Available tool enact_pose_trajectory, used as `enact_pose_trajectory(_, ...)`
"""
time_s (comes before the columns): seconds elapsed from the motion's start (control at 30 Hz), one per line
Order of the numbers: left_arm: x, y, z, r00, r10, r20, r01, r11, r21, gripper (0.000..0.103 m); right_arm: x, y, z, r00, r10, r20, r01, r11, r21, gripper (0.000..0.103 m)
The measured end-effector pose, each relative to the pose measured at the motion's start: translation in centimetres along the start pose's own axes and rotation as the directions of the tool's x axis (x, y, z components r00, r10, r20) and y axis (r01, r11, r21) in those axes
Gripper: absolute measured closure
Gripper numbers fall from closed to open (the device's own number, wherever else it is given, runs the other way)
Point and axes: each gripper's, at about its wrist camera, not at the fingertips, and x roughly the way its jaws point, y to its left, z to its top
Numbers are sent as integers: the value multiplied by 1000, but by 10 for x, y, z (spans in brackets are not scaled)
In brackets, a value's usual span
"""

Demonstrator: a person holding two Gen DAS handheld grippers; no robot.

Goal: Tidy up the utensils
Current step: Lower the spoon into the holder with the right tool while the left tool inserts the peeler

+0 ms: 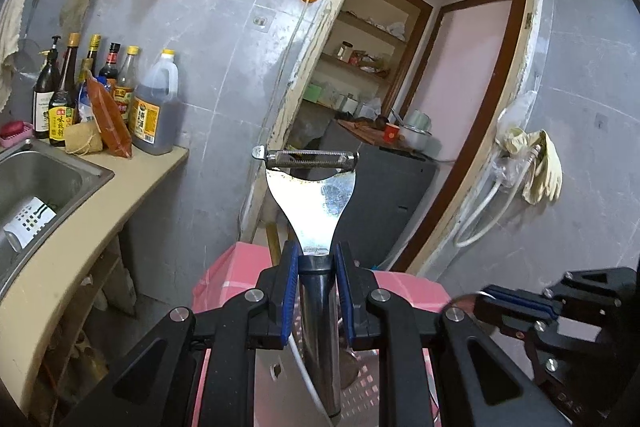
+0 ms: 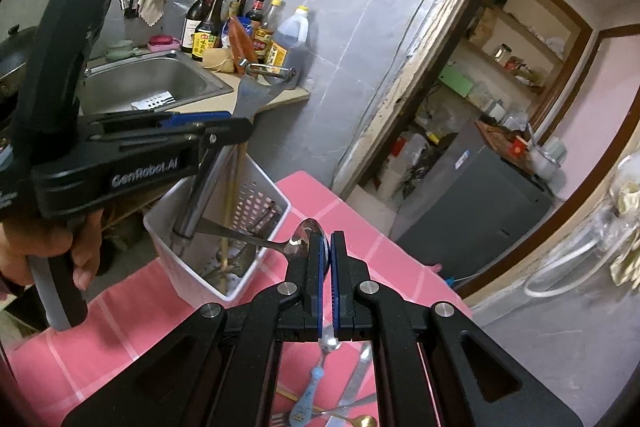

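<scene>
While left tongs [image 1: 317,291] clamp the peeler [image 1: 310,187], right tongs [image 2: 327,267] pinch a spoon [image 2: 298,241].

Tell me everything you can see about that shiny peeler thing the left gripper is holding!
The peeler is shiny metal, a bit smudged. It has a round tube handle, a flat neck that widens into a Y, and a toothed blade bar across the top. The left hand-held gripper is shut on the handle just below the neck, its blue pads pressing both sides. From the right wrist view, the handle end dips into the white slotted basket on the pink tablecloth.
</scene>
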Motion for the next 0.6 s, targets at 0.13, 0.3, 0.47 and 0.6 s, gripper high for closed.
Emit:
enact_pose_trajectory(0.13,-2,1,-2,1000,-7,-11,7,1000,16,85,7,1,-1,1000,25,-3,-25,1000,4,99)
enact_pose_trajectory(0.3,-1,2,-2,999,-23,-41,24,999,40,85,14,-2,3,997,71,-1,-71,996,45,99)
enact_pose_trajectory(0.47,-3,2,-3,998,-29,-61,32,999,44,85,23,-7,3,991,134,17,-135,986,102,99)
enact_pose_trajectory(0.6,-4,3,-3,997,-30,-77,33,999,43,85,30,-12,0,984,173,35,-177,973,150,97)
